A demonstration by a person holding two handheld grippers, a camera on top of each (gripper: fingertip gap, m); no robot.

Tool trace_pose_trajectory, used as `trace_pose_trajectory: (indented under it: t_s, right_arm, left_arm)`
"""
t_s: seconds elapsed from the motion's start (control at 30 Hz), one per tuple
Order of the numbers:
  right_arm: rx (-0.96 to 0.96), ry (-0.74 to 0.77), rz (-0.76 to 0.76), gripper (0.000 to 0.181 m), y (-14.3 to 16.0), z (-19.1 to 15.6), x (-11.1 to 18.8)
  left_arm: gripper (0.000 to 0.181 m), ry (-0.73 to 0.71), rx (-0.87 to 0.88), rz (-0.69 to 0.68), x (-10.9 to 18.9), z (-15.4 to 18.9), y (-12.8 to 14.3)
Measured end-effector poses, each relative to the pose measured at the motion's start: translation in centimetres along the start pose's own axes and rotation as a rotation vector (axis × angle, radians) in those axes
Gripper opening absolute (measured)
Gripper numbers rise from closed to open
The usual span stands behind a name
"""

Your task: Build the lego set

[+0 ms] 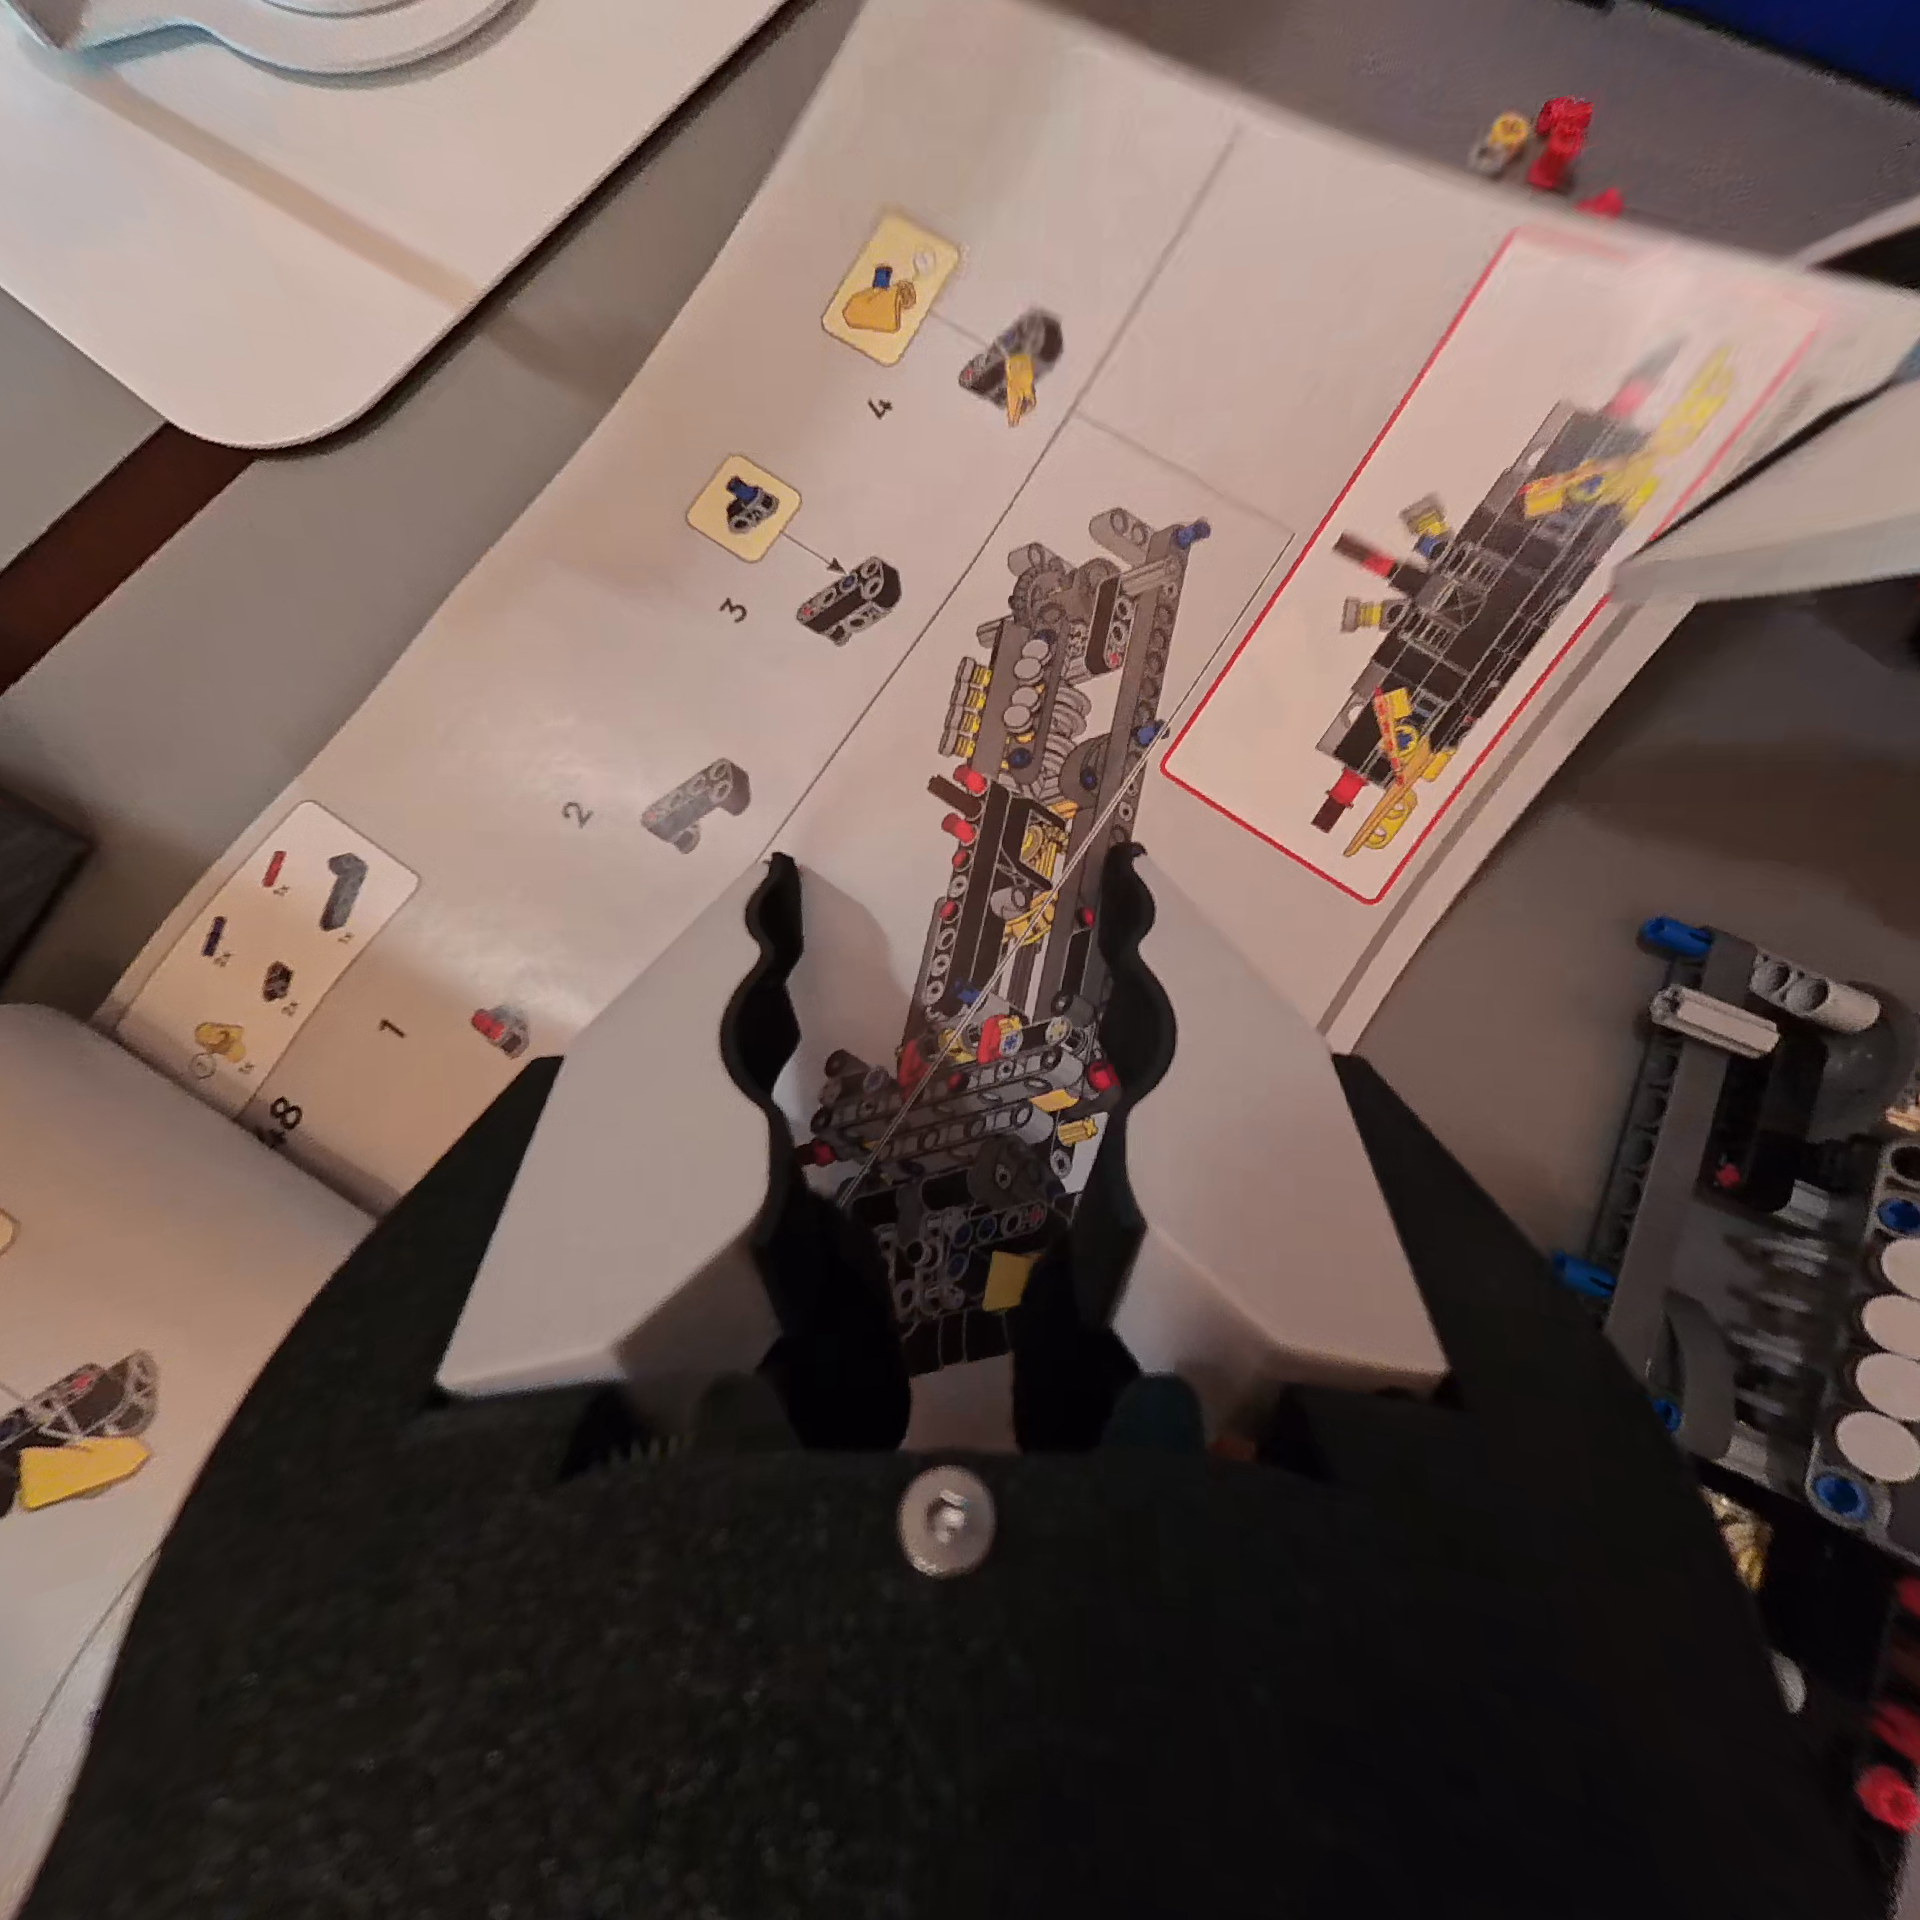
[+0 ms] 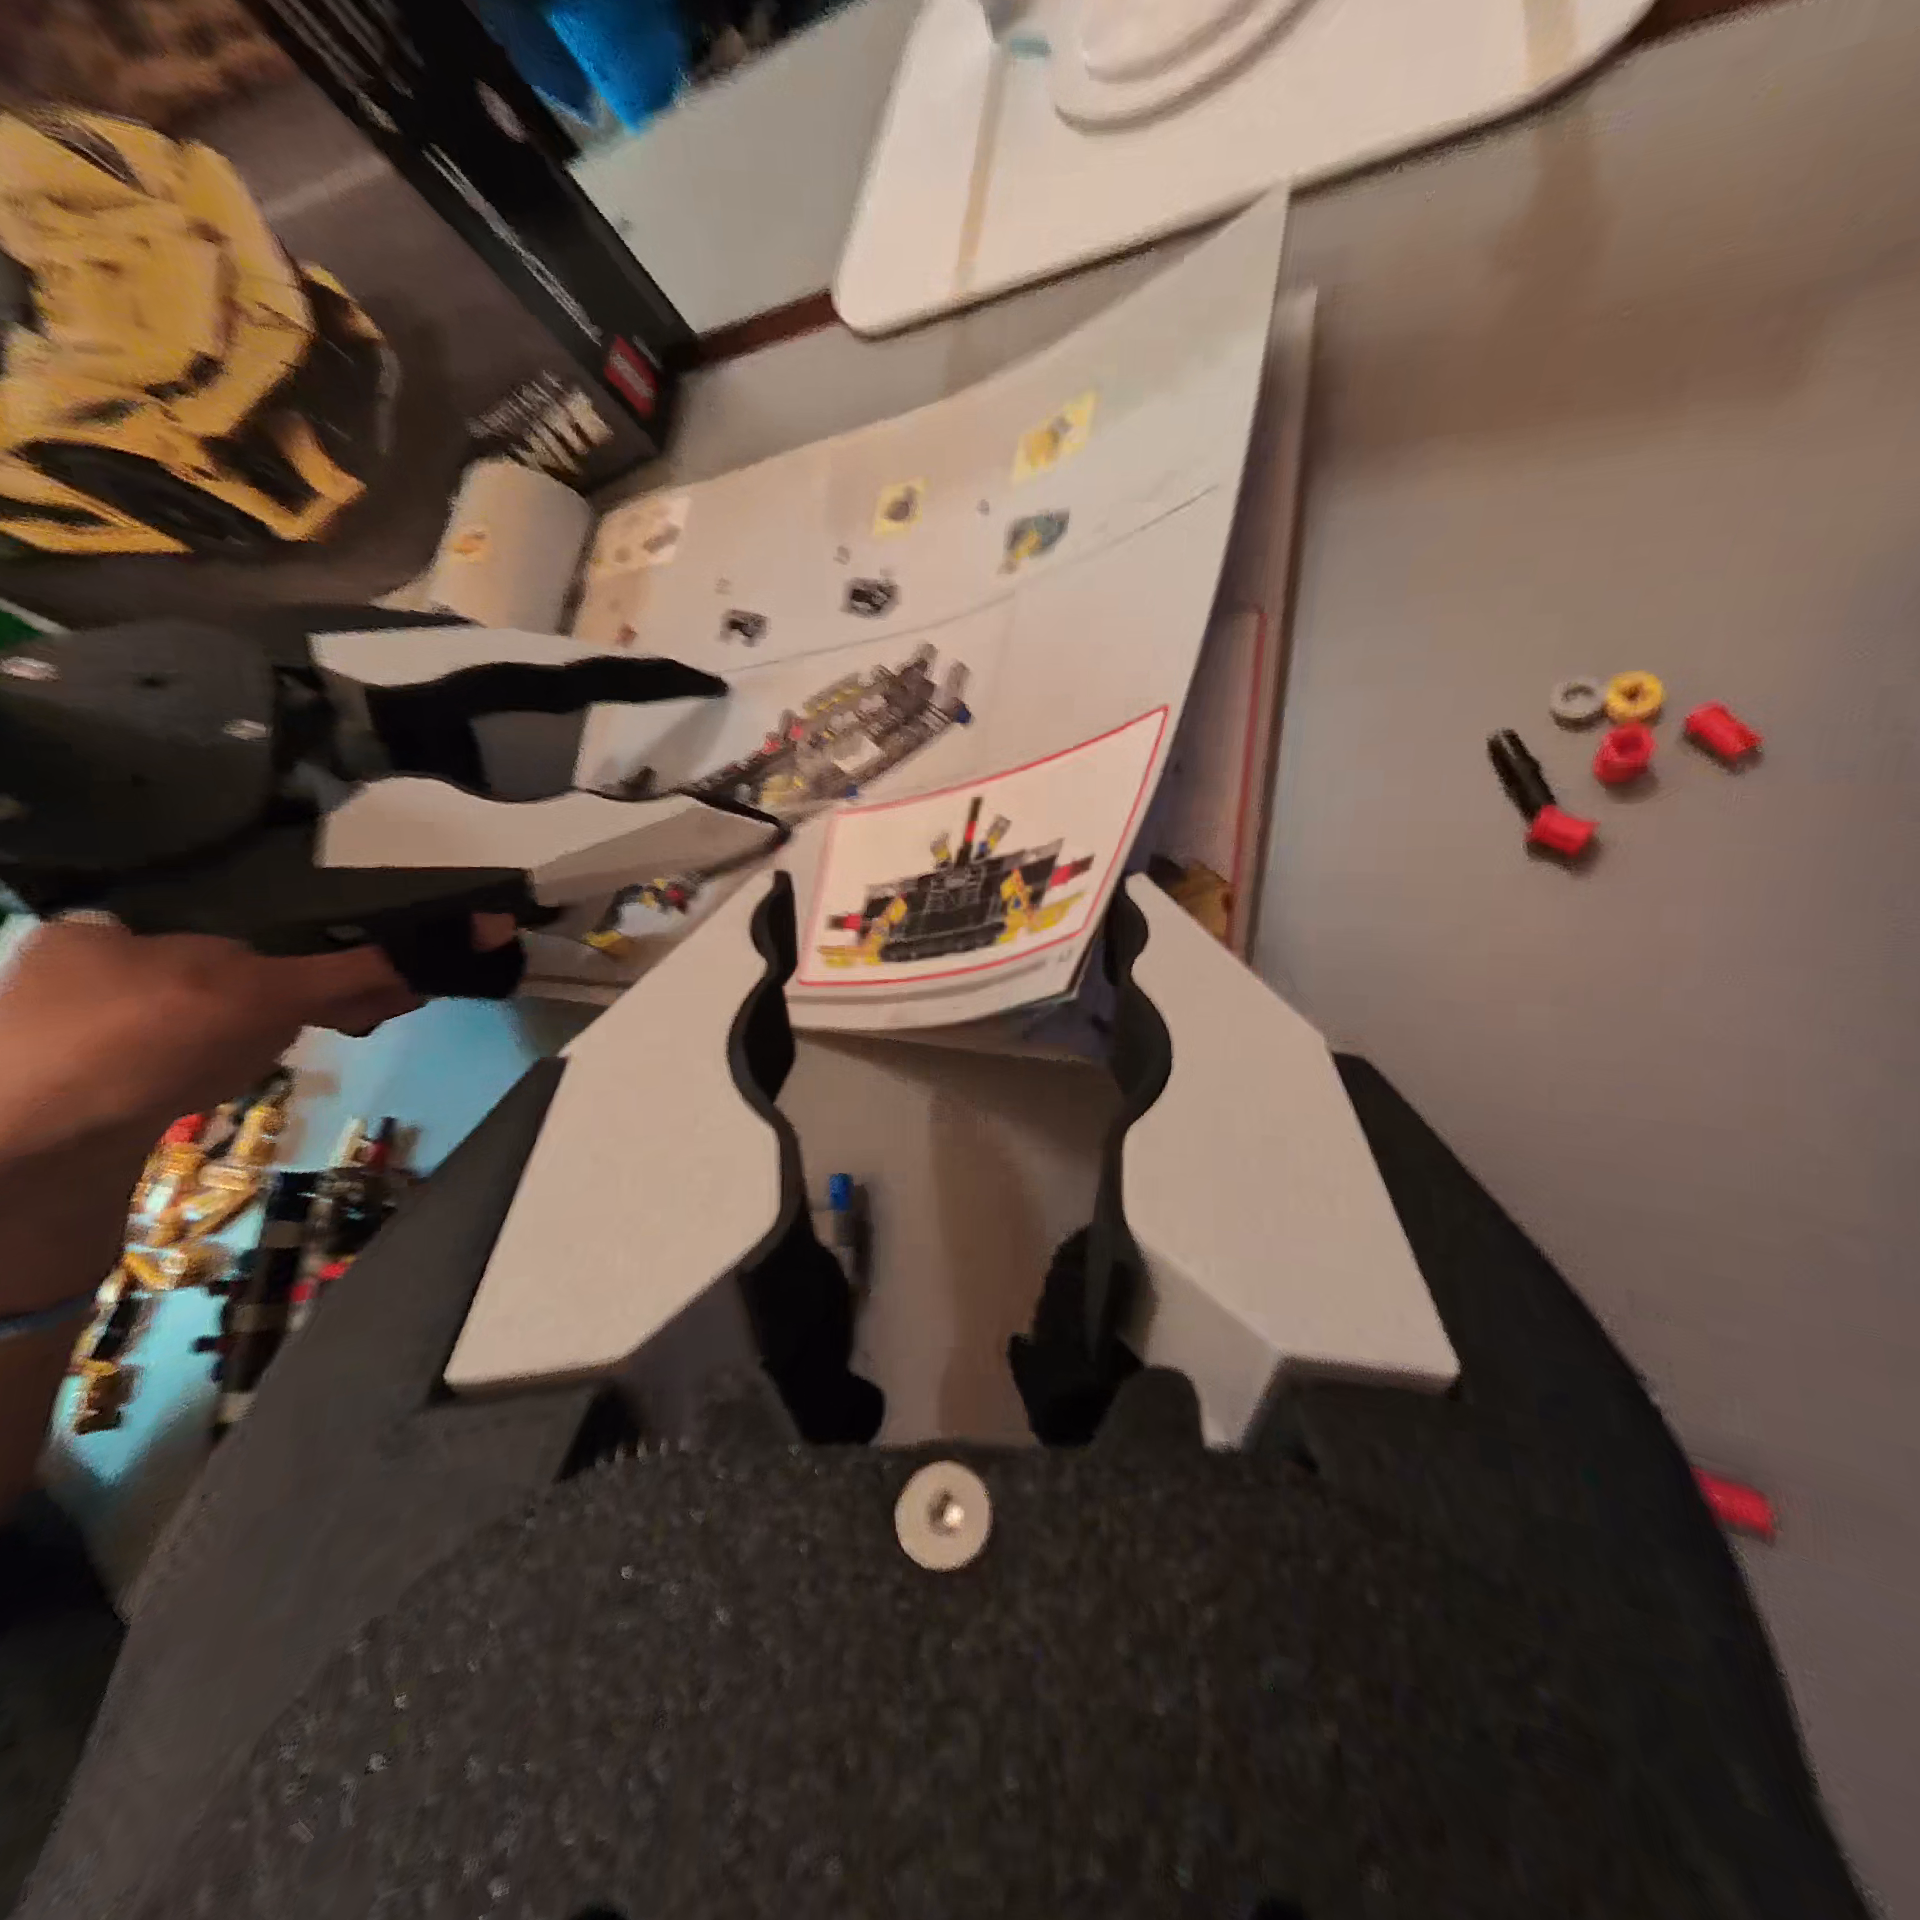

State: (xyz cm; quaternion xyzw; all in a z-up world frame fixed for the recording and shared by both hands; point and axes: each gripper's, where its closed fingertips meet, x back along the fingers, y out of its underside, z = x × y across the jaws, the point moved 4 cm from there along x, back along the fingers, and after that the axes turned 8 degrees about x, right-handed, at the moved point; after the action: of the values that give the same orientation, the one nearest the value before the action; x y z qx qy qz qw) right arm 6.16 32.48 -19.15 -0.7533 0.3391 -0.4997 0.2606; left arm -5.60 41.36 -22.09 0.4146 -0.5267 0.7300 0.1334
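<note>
The left gripper (image 1: 951, 868) hangs over an open instruction booklet (image 1: 665, 665) spread on a grey desk (image 2: 1558, 1143), its two fingers parted wide and holding nothing; the printed drawing of a long grey and black frame shows between them. From the right wrist view the same left gripper (image 2: 753, 753) reaches in from the left edge, held by a person's hand (image 2: 208, 997), its fingertips just above the page. The right gripper (image 2: 951, 883) is also spread wide and empty, pointing at the booklet's near edge, where a red-bordered panel (image 2: 987, 852) shows a black and yellow model. A small blue-tipped pin (image 2: 847, 1216) lies on the desk between the right gripper's fingers, touched by neither. The partly built lego frame (image 1: 1787, 1226), grey with blue pins and pale round studs, rests on the desk just beside the booklet at the right edge of the left wrist view. A small cluster of loose pieces (image 2: 1631, 748), red, yellow, grey and black, lies well apart from the booklet toward the desk's right side. A black box (image 2: 488, 218) stands beyond the booklet's far left corner.
</note>
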Motion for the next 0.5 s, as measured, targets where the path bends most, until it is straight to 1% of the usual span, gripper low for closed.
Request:
trace_pose_trajectory:
  t_s: [0.07,0.1,0.13,0.17,0.2,0.27,0.33,0.37,0.4,0.43,0.5]
  right_arm:
    - [0.013,0.036,-0.067,0.063,0.8,0.6,-0.5]
    - [0.012,0.027,-0.06,0.062,0.8,0.5,-0.6]
    - [0.014,0.026,-0.032,0.051,0.5,0.4,-0.4]
    - [0.026,0.002,-0.016,0.035,0.2,-0.1,-0.3]
    - [0.028,-0.032,0.002,0.023,-0.1,-0.7,-0.3]
    - [0.059,-0.053,0.032,0.015,-0.7,-1.7,-0.3]
    - [0.166,-0.002,0.024,0.009,-1.0,-2.4,-0.3]
    - [0.241,0.03,0.028,0.008,-1.3,-2.9,-0.2]
    - [0.329,0.057,0.034,0.006,-1.6,-3.6,-0.1]
    - [0.417,0.087,0.032,0.006,-1.8,-4.4,0.0]
    - [0.624,0.14,0.015,0.004,-1.9,-6.4,-0.2]
  left_arm:
    - [0.055,-0.002,0.004,0.01,0.0,0.0,0.0]
    - [0.056,-0.002,0.005,0.015,-0.1,0.0,0.0]
    - [0.056,-0.003,0.008,0.02,-0.1,0.0,0.0]
    - [0.056,-0.003,0.011,0.027,-0.1,0.1,-0.1]
    - [0.056,-0.004,0.012,0.033,-0.2,0.1,-0.1]
    - [0.058,0.004,0.02,0.033,-0.2,0.1,-0.1]
    - [0.065,0.054,0.062,0.031,-0.1,0.3,-0.3]
    - [0.066,0.102,0.105,0.028,0.1,0.4,-0.4]
    - [0.063,0.182,0.166,0.022,0.5,0.7,-0.7]
    - [0.067,0.289,0.252,0.032,1.2,1.1,-1.2]
    - [0.071,0.545,0.453,0.124,3.7,1.8,-3.2]
